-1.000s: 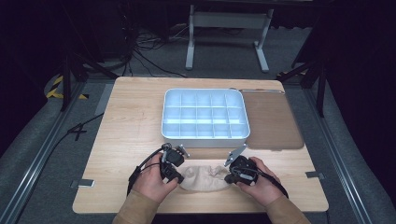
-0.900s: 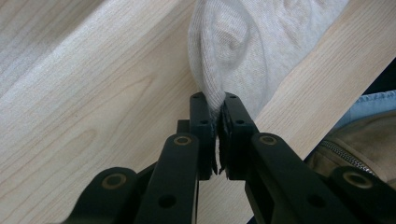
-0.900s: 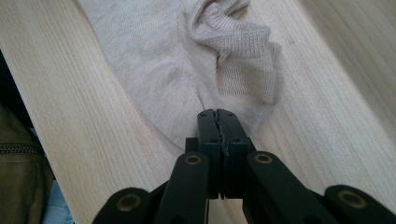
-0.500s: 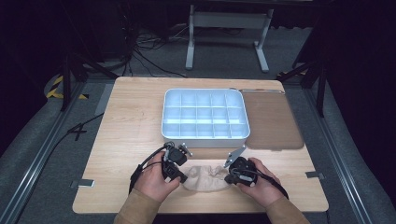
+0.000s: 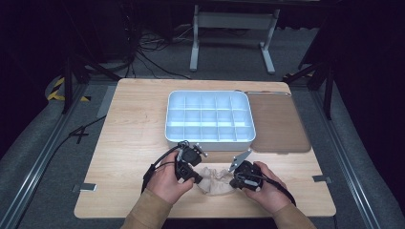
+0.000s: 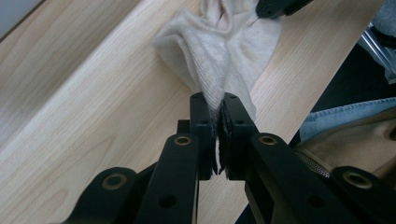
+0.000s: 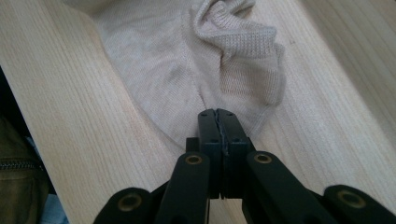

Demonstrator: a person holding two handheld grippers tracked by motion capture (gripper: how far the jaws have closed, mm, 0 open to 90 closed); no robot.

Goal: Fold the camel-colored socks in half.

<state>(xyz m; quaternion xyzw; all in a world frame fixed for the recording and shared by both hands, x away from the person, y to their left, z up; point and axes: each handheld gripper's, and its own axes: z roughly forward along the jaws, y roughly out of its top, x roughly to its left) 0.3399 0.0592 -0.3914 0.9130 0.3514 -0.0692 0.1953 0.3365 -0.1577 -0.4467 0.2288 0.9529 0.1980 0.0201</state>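
Sock (image 5: 216, 180), beige knit, one item: it lies crumpled on the near part of the table (image 5: 133, 138), stretched between your two hands, in front of the white tray. From the left gripper view the same sock (image 6: 219, 51) rises off the wood in a bunched fold; from the right gripper view it (image 7: 187, 79) lies mostly flat, with a rumpled ribbed cuff at its far end.

Left gripper (image 6: 218, 116): jaws clenched on a pinch of the sock's fabric, cloth visibly squeezed between the pads. From above, the left gripper (image 5: 188, 167) sits at the sock's left end. Change noted: compared with a second ago, your left hand has drawn slightly up and away from the table edge, and the cloth on that side now looks more gathered and lifted.

Right gripper (image 7: 218, 123): jaws pressed together on the sock's near edge, thin fabric caught between them; it (image 5: 241, 179) has kept its place at the right end.

Meaning for the work: with both ends gripped and only the left one moving, you appear to be partway through folding or bundling the sock, the right hand serving as anchor.

Tray (image 5: 209, 138), white, divided into small compartments, all vacant, just beyond the hands. Brown mat (image 5: 279, 124) touching the tray's right side.
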